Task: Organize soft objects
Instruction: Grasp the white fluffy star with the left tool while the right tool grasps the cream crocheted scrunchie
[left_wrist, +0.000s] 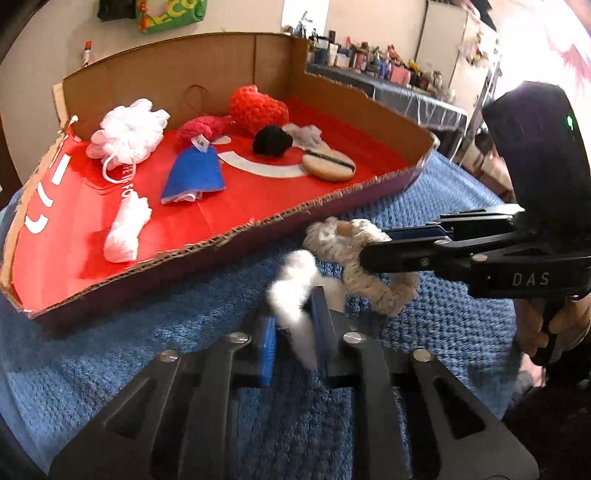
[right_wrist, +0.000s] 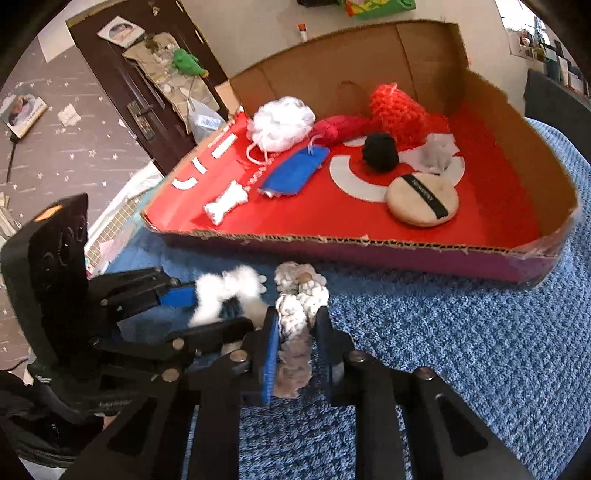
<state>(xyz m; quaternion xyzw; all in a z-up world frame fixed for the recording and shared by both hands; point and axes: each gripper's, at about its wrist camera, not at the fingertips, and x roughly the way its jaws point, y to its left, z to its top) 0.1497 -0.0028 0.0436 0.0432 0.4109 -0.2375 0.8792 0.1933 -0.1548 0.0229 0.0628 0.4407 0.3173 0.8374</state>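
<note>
On the blue towel (right_wrist: 461, 350), just in front of the cardboard box (right_wrist: 369, 243), two claws are squeezing soft things. The left claw (left_wrist: 291, 332) is closed on a fluffy white puff (left_wrist: 291, 295). The right claw (right_wrist: 295, 332) is closed on a cream rope ring (right_wrist: 299, 295). The puff and the ring sit right next to each other, close to the front wall of the box but outside it.

Inside the box, on its red floor, lie more soft things. A white bath pouf (right_wrist: 280, 123) is at the back left. Near it is a blue cloth (right_wrist: 295, 171) and a small white bone toy (right_wrist: 225, 203). A red knitted lump (right_wrist: 399, 110) sits at the back, with a dark pink knitted piece (right_wrist: 340, 129) beside it. A black pom-pom (right_wrist: 380, 151) is in the middle, next to a bit of grey fluff (right_wrist: 441, 151). A round tan powder puff (right_wrist: 421, 201) with a black strap lies toward the front right.
</note>
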